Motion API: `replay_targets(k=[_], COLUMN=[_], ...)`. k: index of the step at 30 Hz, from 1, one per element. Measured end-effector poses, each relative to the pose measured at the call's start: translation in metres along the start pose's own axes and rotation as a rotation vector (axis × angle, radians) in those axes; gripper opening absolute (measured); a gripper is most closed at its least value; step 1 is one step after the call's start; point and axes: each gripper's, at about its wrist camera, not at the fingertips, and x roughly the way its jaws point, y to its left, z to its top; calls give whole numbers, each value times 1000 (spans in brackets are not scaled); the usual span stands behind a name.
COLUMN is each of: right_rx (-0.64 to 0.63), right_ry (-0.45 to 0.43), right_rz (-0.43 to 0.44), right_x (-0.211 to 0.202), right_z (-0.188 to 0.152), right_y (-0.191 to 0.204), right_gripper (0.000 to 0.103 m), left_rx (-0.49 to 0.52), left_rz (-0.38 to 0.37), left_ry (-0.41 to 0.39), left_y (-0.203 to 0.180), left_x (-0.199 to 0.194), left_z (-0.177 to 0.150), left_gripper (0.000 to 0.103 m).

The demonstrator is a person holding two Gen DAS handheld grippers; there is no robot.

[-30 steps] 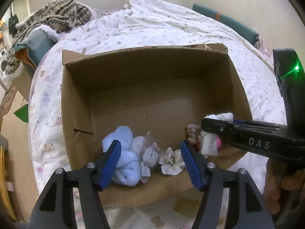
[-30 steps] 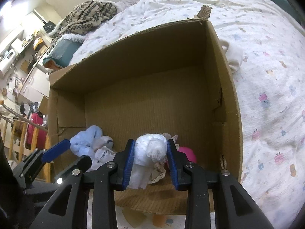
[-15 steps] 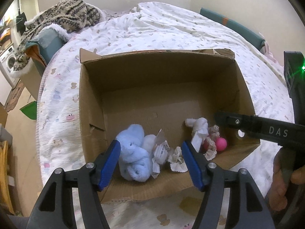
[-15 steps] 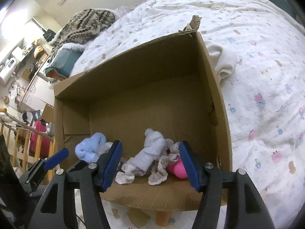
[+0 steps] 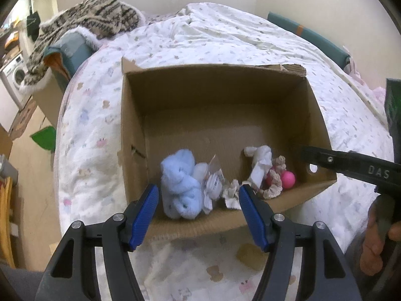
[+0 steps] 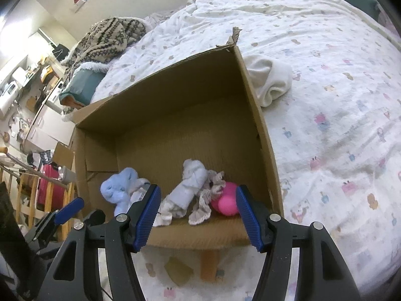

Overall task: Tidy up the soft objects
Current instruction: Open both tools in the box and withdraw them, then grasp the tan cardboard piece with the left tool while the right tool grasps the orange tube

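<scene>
An open cardboard box [image 5: 310, 115] [image 6: 253, 100] lies on the bed. Along its near wall inside lie a light blue plush [image 5: 181, 183] [image 6: 120, 188], a rolled white sock [image 5: 260, 163] [image 6: 190, 188], a lace-trimmed cloth [image 5: 273, 185] [image 6: 208, 200], a pink ball [image 5: 288, 179] [image 6: 226, 204] and a small white crumpled piece [image 5: 231, 192]. My left gripper [image 5: 198, 213] is open and empty above the box's near edge. My right gripper [image 6: 196, 215] is open and empty, also above the near edge. A cream cloth [image 6: 270, 80] lies on the bed outside the box's right wall.
The bed has a white patterned quilt [image 6: 338, 125]. A knitted patterned blanket [image 5: 87, 22] lies on a teal cushion at the bed's far left. The bed's left edge drops to the floor, with furniture and clutter [image 6: 30, 100] there. The right tool's arm [image 5: 351, 163] reaches in beside the box.
My right gripper has opened and let go of the white sock, which now lies in the box. Both grippers have pulled back and up from the box.
</scene>
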Motion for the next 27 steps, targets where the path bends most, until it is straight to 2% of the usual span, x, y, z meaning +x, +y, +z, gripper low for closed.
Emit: replay_targets(k=[12,18,21,24,27], right_rx=[62,122,166,157,172], right_ry=[26,66,110,173,263], right_rz=[10,10,18,-4,36], right_x=[-14,-9,0,17,40], right_z=[-35,-52,-57,-61,-67], right_y=[-8,-17,-24,-25,-23], right_gripper=[66,66,66,66,63], left_rx=[-74,-121,-137,-149,-142], left_rz=[4,-16,-23,-28,-33], left_ry=[33,70,100,121,141], left_y=[11,17,18,17,12], left_x=[-7,-6,-2,1,5], left_z=[-21,-33,-38,-44,-49], left_gripper=[64,64,64,64,64])
